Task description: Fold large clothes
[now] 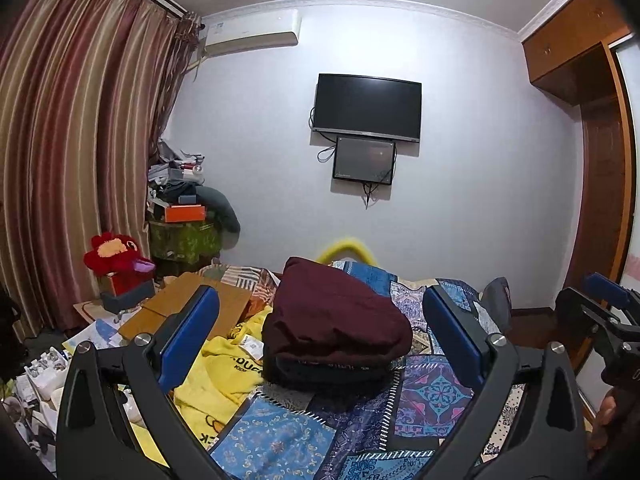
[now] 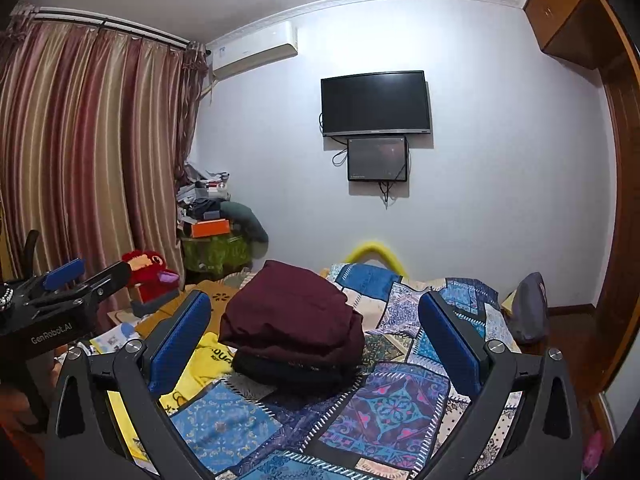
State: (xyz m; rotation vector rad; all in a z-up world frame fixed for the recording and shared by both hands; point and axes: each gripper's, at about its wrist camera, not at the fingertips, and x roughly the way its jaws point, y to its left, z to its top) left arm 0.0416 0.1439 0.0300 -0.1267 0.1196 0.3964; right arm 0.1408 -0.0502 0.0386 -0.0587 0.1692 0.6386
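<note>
A folded maroon garment (image 1: 336, 312) sits on top of a darker folded garment (image 1: 320, 372), the two forming a neat stack on the bed (image 1: 432, 396), which is covered by a blue patchwork quilt. Taking that stack as the landmark: a yellow garment (image 1: 216, 376) with dark lettering lies spread flat just to its left, its edge touching the base of the stack. Beyond the stack, at the far end of the bed, a yellow curved bar (image 1: 346, 246) rises. On the wall above and behind the stack hangs a dark television (image 1: 366, 106), with a smaller screen (image 1: 364, 160) just below it. To the far left of the stack, a red plush toy (image 1: 112, 256) sits near striped curtains (image 1: 72, 140).

The left gripper (image 1: 320, 324) hangs in front of the stack with its blue-padded jaws spread wide, holding nothing. The right gripper (image 2: 316, 328) is likewise spread wide and empty, its jaws framing the stack without touching it.
</note>
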